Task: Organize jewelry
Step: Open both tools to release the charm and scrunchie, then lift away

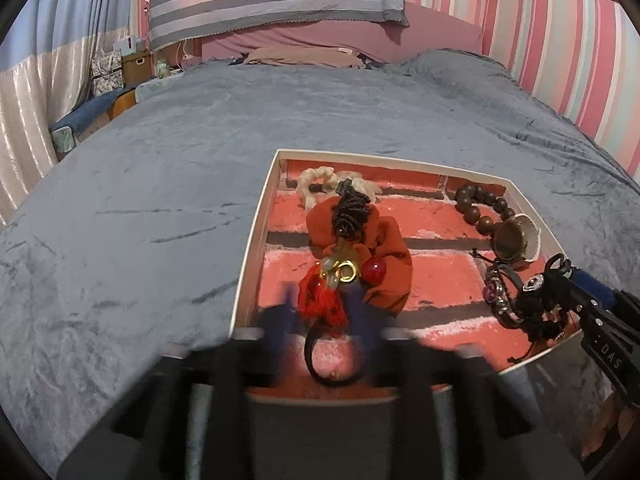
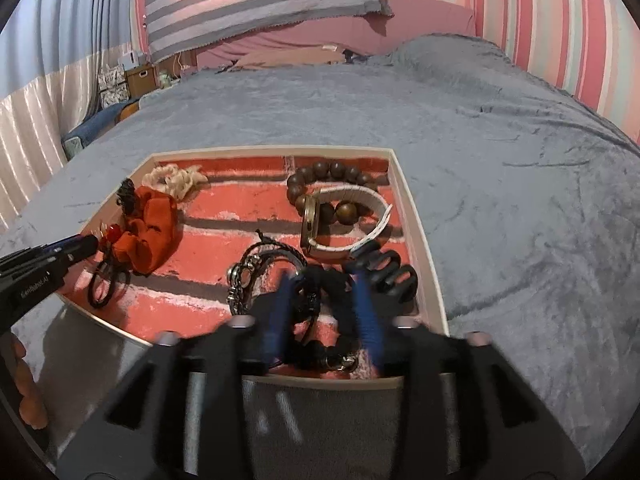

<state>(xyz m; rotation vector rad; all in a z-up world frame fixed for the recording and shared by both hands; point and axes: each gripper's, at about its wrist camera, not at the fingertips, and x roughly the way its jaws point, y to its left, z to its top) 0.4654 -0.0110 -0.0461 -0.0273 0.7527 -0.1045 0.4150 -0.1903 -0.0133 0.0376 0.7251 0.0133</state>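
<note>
At tray [image 1: 256,236] 6 o'clock, left gripper [image 1: 320,312] open around red tassel charm [image 1: 324,300]; right gripper [image 2: 326,300] open over black bracelets [image 2: 320,296]; tangled cords risk dragging neighbours.

From my right wrist camera, I see my right gripper [image 2: 326,304] with its blue fingers [image 2: 366,312] spread apart over a tangle of black and metal bracelets [image 2: 256,276] near the tray's [image 2: 420,232] near edge. A black claw clip [image 2: 384,270] lies by the right edge, a white-strapped watch [image 2: 344,220] over wooden beads [image 2: 328,176] toward the far right corner. An orange scrunchie [image 2: 150,232] sits at the left edge, where my left gripper [image 2: 86,245] reaches in.
</note>
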